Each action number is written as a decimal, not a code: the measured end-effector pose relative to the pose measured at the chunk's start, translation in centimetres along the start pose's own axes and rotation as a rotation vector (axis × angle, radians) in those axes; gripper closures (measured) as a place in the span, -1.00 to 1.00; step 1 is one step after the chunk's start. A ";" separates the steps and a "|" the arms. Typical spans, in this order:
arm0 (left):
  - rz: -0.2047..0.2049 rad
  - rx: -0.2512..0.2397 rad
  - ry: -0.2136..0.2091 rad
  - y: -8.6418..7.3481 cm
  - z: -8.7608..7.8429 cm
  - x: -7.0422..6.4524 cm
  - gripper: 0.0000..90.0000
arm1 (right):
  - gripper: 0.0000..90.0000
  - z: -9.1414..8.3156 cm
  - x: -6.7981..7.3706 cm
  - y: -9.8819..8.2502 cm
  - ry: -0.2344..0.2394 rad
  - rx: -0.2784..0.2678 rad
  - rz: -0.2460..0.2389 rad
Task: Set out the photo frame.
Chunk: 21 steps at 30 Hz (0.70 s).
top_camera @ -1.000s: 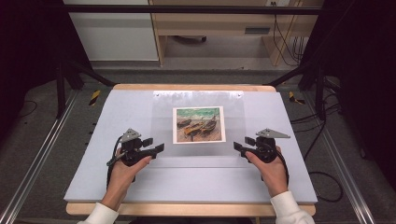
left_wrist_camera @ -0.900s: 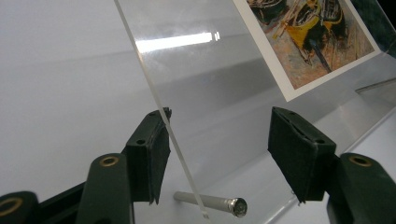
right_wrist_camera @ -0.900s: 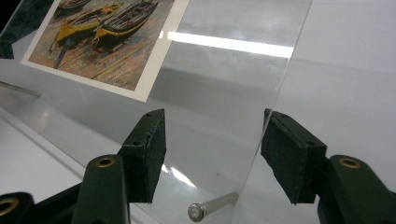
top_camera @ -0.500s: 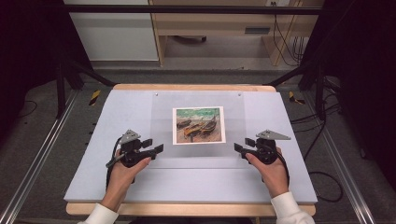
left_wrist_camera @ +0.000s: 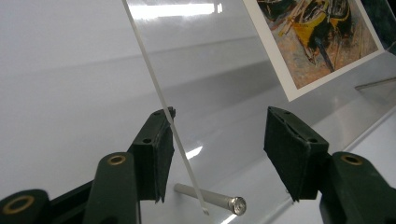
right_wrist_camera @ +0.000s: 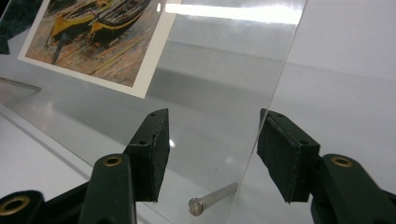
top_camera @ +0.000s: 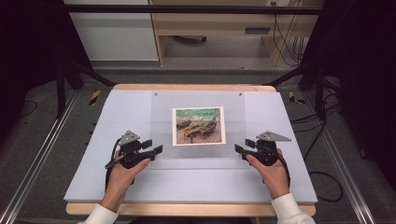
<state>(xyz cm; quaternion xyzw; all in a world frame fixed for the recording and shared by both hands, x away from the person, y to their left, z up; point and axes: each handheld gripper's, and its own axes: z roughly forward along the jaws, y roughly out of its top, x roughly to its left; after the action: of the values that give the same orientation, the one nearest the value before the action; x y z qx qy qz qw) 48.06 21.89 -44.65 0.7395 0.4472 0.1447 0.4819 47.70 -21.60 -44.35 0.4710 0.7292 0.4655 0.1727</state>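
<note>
**Two grippers closing in on the near corners of a clear picture frame**

On the pale grey tabletop (top_camera: 93,177), a clear acrylic sheet (top_camera: 233,140) lies at the middle, reaching from near the far edge toward the centre. Under it sits a print of beached boats (top_camera: 198,126), white-bordered and centred on the sheet. Small metal standoff pins carry the sheet at its corners; one pin (left_wrist_camera: 210,200) shows beneath the near left corner, another pin (right_wrist_camera: 212,198) beneath the near right corner.

A person's hands enter from the near edge, each with a black two-jaw gripper. The left gripper (top_camera: 156,150) sits at the sheet's near left corner, the right gripper (top_camera: 239,148) at its near right corner, mirrored and pointing inward at each other.

From the left gripper view, the jaws stand apart on either side of the sheet's edge: one pad is just beside the edge, perhaps touching, the other well clear. From the right gripper view, the jaws likewise straddle the sheet's edge, with the right-hand pad just beside it. Both pairs of jaws have just been closing, with the sheet between them, yet neither is clamped; both remain released.

The step in hand appears to be taking hold of the sheet at both near corners. The next move probably calls for closing both grippers evenly on the thin edge, then raising both sides together so the sheet stays level and the print beneath is not dragged.
</note>
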 end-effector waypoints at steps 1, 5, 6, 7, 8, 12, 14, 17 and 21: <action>0.002 0.001 0.001 0.0 0.0 0.0 -0.06 | 0.00 0.0 0.0 0.0 -0.002 0.000 0.002; 0.006 0.002 0.004 0.0 -0.1 -0.1 -0.05 | 0.02 -0.1 0.1 -0.1 -0.002 -0.002 0.005; 0.007 0.001 0.005 -0.1 -0.1 -0.1 -0.05 | 0.02 -0.2 0.1 -0.2 -0.004 0.000 0.000; 0.007 0.001 0.005 -0.1 -0.1 -0.1 -0.04 | 0.02 -0.2 0.1 -0.2 -0.004 0.000 0.000; 0.004 0.001 0.004 -0.1 -0.2 -0.1 -0.04 | 0.03 -0.2 0.1 -0.2 -0.005 -0.001 -0.002; 0.006 0.001 0.005 -0.1 -0.2 -0.2 -0.03 | 0.04 -0.3 0.2 -0.3 -0.008 0.001 -0.002; 0.006 0.002 0.008 -0.2 -0.3 -0.2 -0.02 | 0.05 -0.4 0.3 -0.3 -0.011 0.000 -0.006; 0.009 0.004 0.008 -0.2 -0.3 -0.2 -0.02 | 0.05 -0.4 0.3 -0.4 -0.010 0.002 -0.001; 0.013 0.005 0.011 -0.2 -0.5 -0.4 0.01 | 0.08 -0.6 0.4 -0.5 -0.017 0.001 -0.010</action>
<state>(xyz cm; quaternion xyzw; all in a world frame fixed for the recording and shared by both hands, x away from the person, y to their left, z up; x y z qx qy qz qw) 47.43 21.90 -44.55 0.7426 0.4456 0.1508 0.4767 46.81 -21.59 -44.36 0.4714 0.7303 0.4602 0.1807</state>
